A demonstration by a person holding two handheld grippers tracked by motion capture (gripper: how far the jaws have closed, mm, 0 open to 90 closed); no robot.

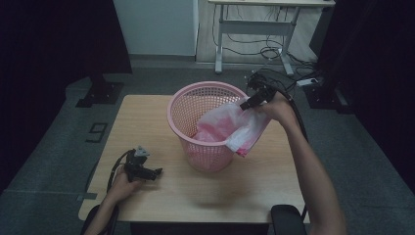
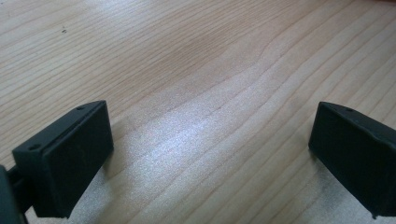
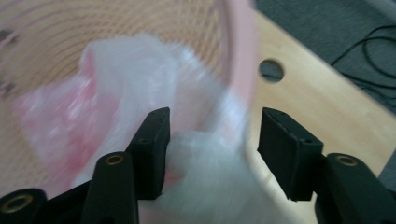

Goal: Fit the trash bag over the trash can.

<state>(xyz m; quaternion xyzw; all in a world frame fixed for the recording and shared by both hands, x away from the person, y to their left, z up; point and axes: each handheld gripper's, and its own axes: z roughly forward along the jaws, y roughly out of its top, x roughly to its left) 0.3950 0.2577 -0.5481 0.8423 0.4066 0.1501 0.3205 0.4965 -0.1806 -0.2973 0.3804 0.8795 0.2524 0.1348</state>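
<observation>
A pink mesh basket stands on the wooden table, right of centre. A pink and white plastic bag lies half inside it and drapes out over the right rim. My right gripper is at the bag's top edge by that rim. In the right gripper view its jaws stand wide apart, open, around blurred bag plastic, with the basket rim just beyond. My left gripper rests low at the table's front left, open over bare wood, its fingertips holding nothing.
A round hole sits in the tabletop beside the basket. Behind the table are a white desk frame, floor cables and a black stand base. Dark curtains close both sides. A black rounded object sits at the front edge.
</observation>
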